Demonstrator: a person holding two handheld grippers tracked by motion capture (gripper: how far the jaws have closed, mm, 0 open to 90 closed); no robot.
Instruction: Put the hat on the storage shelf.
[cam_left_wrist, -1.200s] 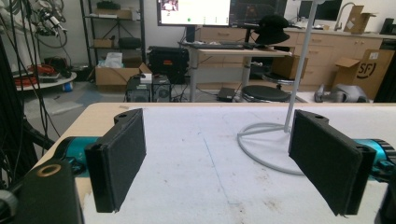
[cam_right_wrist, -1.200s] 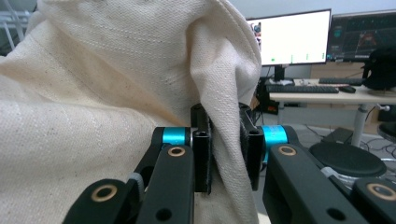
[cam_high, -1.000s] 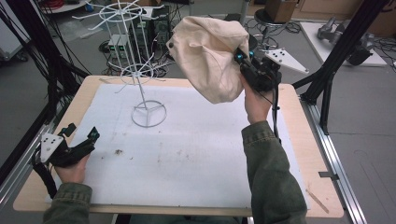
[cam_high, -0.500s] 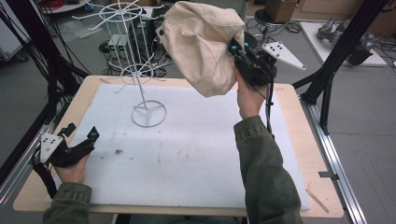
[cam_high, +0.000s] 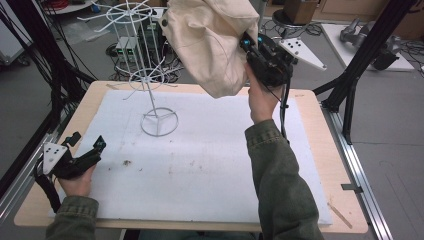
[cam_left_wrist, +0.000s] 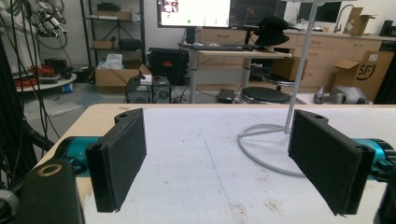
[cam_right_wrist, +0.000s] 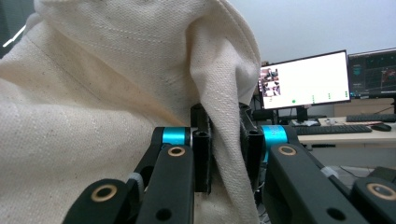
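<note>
White padding covers the surface (cam_high: 210, 165); above its far edge hangs a cream canvas bag (cam_high: 212, 42), light, soft and floppy, best pinched at a thick folded hem; right gripper (cam_right_wrist: 226, 140) jaws clamp such a fold; wire rack (cam_high: 150, 80) stands near; left gripper (cam_left_wrist: 229, 163) jaws apart, empty.

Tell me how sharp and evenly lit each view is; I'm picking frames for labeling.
High view: even light, soft shadows, slightly soft focus on the cream hat. Left gripper view: open left gripper fairly crisp, monitor glaring white. Right gripper view: right gripper clamps the hat's fold, weave sharp, bright screen behind washed out.
</note>
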